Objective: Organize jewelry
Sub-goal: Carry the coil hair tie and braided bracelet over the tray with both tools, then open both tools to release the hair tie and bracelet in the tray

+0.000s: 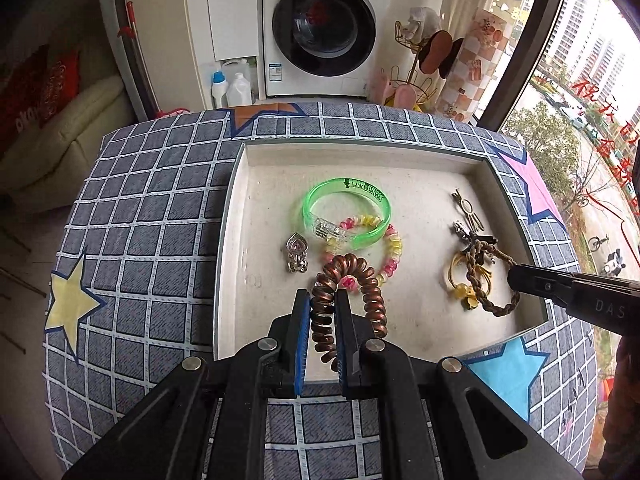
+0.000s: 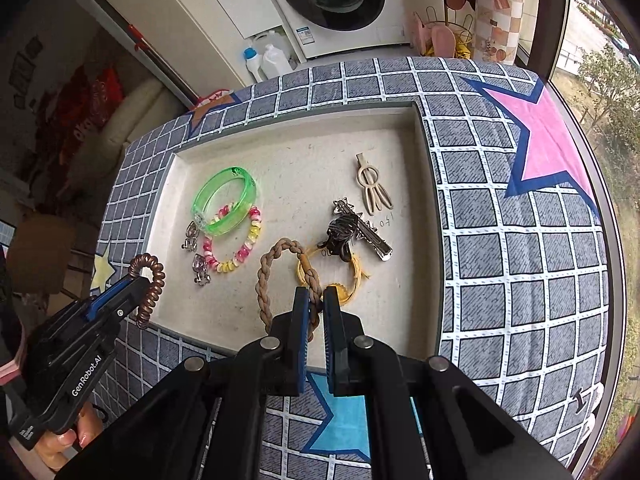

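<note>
Tray (image 1: 236, 216) lies ahead: our left gripper (image 1: 322, 312) pinches the copper spiral hair tie (image 1: 352, 280); our right gripper (image 2: 316, 304) clamps the tan braided loop (image 2: 280, 276), near right.

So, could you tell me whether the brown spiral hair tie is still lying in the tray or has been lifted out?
Lifted: the left hand-held gripper holds the brown spiral hair tie above the tray's near edge.

"GenRobot.AI" on left gripper (image 2: 136, 280); "Panasonic" on washing machine (image 1: 320, 32).
</note>
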A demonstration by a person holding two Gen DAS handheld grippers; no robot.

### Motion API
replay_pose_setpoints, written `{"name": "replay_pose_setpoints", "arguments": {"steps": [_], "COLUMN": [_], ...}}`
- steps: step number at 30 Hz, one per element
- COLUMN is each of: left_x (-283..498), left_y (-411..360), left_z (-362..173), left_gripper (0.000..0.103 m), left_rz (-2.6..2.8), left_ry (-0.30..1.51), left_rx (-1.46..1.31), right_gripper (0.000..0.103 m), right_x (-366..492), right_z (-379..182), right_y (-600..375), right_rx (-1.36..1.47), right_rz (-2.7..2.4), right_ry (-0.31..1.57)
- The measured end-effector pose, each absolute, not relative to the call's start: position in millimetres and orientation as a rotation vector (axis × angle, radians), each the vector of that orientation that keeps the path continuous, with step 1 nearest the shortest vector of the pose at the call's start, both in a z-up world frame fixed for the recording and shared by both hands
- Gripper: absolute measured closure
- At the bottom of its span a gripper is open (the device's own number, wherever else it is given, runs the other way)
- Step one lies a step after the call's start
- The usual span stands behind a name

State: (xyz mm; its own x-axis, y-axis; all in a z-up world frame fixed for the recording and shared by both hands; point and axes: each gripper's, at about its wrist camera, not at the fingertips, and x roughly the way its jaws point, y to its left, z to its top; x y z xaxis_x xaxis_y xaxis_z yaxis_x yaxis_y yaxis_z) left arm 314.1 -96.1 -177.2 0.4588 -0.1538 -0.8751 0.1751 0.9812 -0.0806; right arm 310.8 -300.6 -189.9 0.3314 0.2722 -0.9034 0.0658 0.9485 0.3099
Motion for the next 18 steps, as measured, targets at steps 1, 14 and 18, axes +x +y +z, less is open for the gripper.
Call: {"name": "replay_pose_setpoints", "arguments": {"steps": [1,14,18], "left_x": [316,330,333], "left_y": [-97,-105,-107], "left_z": [-180,-208,-217], "left_gripper": [0.079,0.079,0.079], "left_rz": [-0.198,-0.164,-0.155], "left_ry": [1.077,1.103,1.128], "left_rx": [0.03,0.101,0.118], "right_gripper": [0.095,0.095,0.095], "right_x": [313,324,324], "right_z": [-193,-217,-222], "right_y": [-301,-304,-304], "right_rx": [0.315,0.307,0.307], "right_rz": [0.136,0.126,0.124], "right_ry": [1.235,1.276,1.285]}}
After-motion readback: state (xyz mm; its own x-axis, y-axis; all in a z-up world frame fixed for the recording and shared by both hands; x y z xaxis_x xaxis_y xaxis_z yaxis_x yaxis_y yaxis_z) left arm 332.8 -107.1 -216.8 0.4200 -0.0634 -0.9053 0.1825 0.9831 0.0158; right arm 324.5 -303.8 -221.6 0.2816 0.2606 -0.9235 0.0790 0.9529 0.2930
